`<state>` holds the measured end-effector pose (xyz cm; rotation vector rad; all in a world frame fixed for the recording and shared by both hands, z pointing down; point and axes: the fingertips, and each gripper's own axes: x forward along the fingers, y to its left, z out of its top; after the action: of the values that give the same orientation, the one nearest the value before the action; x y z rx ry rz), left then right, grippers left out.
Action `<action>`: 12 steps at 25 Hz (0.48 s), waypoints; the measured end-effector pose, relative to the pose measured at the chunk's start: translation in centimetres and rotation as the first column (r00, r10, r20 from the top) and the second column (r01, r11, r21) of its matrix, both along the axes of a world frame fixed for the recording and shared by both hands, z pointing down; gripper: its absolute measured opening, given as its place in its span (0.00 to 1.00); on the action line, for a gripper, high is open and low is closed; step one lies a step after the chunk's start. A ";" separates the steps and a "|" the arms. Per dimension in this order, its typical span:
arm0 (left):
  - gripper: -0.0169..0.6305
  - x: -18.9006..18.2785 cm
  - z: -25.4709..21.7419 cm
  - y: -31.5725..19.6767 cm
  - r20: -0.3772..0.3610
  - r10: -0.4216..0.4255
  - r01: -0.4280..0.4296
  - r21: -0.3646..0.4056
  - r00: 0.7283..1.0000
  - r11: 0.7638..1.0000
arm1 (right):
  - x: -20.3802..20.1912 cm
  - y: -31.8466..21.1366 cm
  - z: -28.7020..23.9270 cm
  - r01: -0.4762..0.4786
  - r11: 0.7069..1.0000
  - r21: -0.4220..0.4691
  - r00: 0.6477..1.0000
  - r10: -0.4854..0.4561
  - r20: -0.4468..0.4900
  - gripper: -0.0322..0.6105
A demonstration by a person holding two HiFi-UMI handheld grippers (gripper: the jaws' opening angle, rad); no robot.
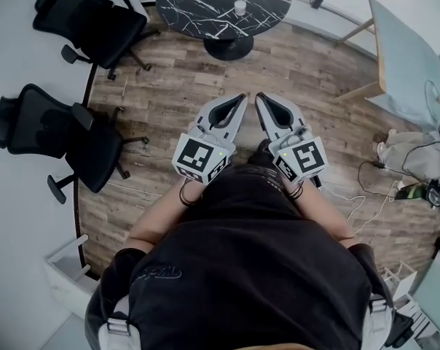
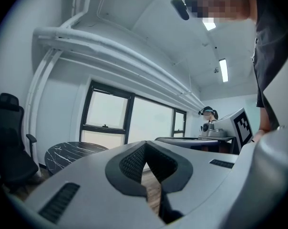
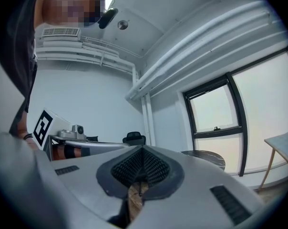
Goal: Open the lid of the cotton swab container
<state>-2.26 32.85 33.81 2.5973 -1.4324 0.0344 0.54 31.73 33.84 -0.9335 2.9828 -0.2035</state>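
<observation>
A small white container [image 1: 240, 7] stands on the round black marble table [image 1: 205, 2] at the far side of the wooden floor. I hold both grippers level in front of my body, side by side, pointing toward that table and well short of it. My left gripper [image 1: 241, 98] is shut with nothing between its fingers; its closed tips [image 2: 145, 145] show in the left gripper view, with the table [image 2: 70, 152] low at the left. My right gripper [image 1: 261, 98] is shut and empty too, tips [image 3: 142, 149] together, with the table [image 3: 204, 156] beyond.
Two black office chairs [image 1: 89, 20] [image 1: 56, 133] stand at the left. A pale table with wooden legs [image 1: 406, 64] is at the right, with cables [image 1: 373, 188] on the floor beside it. Another person [image 2: 209, 113] stands far off.
</observation>
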 end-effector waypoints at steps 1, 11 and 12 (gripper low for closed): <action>0.04 0.3 -0.1 -0.6 -0.003 -0.006 0.006 0.003 1.000 1.000 | 0.5 -0.7 -0.1 0.005 1.000 0.002 1.000 -0.005 0.002 0.08; 0.04 4.0 -0.6 -8.1 -0.016 -0.094 0.094 0.023 0.995 0.995 | 5.9 -7.8 -0.7 0.050 0.998 0.024 0.999 -0.050 -0.001 0.08; 0.04 4.5 -0.6 -8.8 -0.020 -0.101 0.101 0.025 0.995 0.995 | 6.5 -8.5 -0.7 0.057 0.998 0.024 0.998 -0.057 0.000 0.08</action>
<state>2.28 24.10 33.16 2.5350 -1.5657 -0.0218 7.07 23.24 33.16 -0.8471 3.0063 -0.1689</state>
